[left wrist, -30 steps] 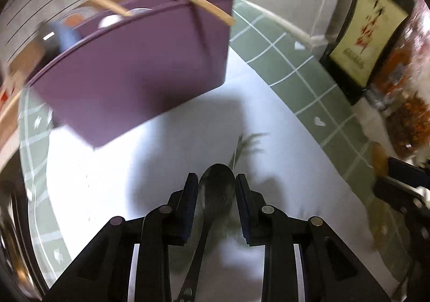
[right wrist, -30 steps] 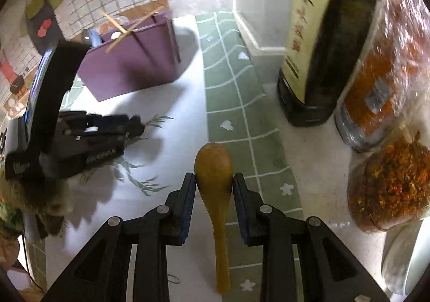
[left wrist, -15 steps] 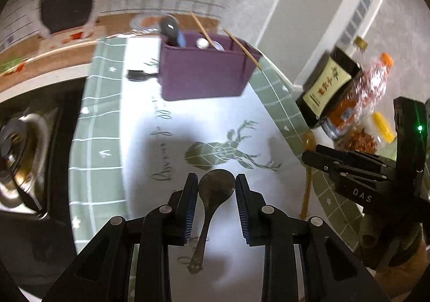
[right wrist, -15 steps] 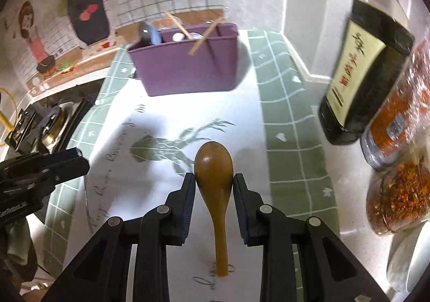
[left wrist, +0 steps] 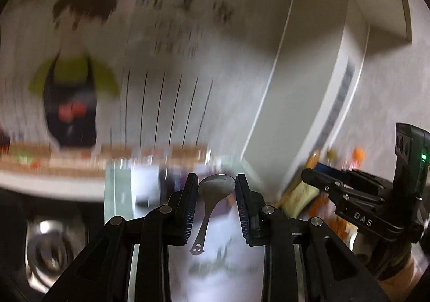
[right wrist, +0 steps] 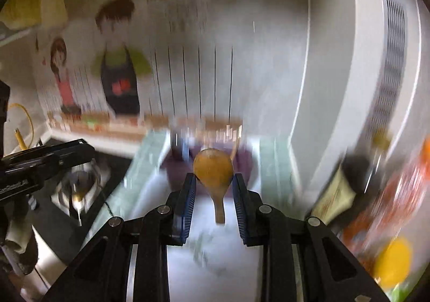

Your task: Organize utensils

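My left gripper (left wrist: 216, 184) is shut on a metal spoon (left wrist: 215, 189), bowl between the pads and handle hanging down. My right gripper (right wrist: 213, 183) is shut on a wooden spoon (right wrist: 213, 167), held the same way. Both are lifted high and tilted up toward the wall. The purple utensil holder (right wrist: 242, 167) shows blurred behind the wooden spoon, with sticks standing in it. The right gripper also shows in the left wrist view (left wrist: 349, 194); the left gripper shows in the right wrist view (right wrist: 43, 164).
A white and green table mat (right wrist: 215, 261) lies below. A stove burner (right wrist: 78, 189) is at the left. A dark sauce bottle (right wrist: 336, 189) and jars of red chilli (right wrist: 397, 194) stand at the right. A tiled wall with cartoon stickers (right wrist: 121, 70) is ahead.
Both grippers have lifted and tilted up from the mat with their spoons; the view now faces the wall and the purple holder sits low and blurred.
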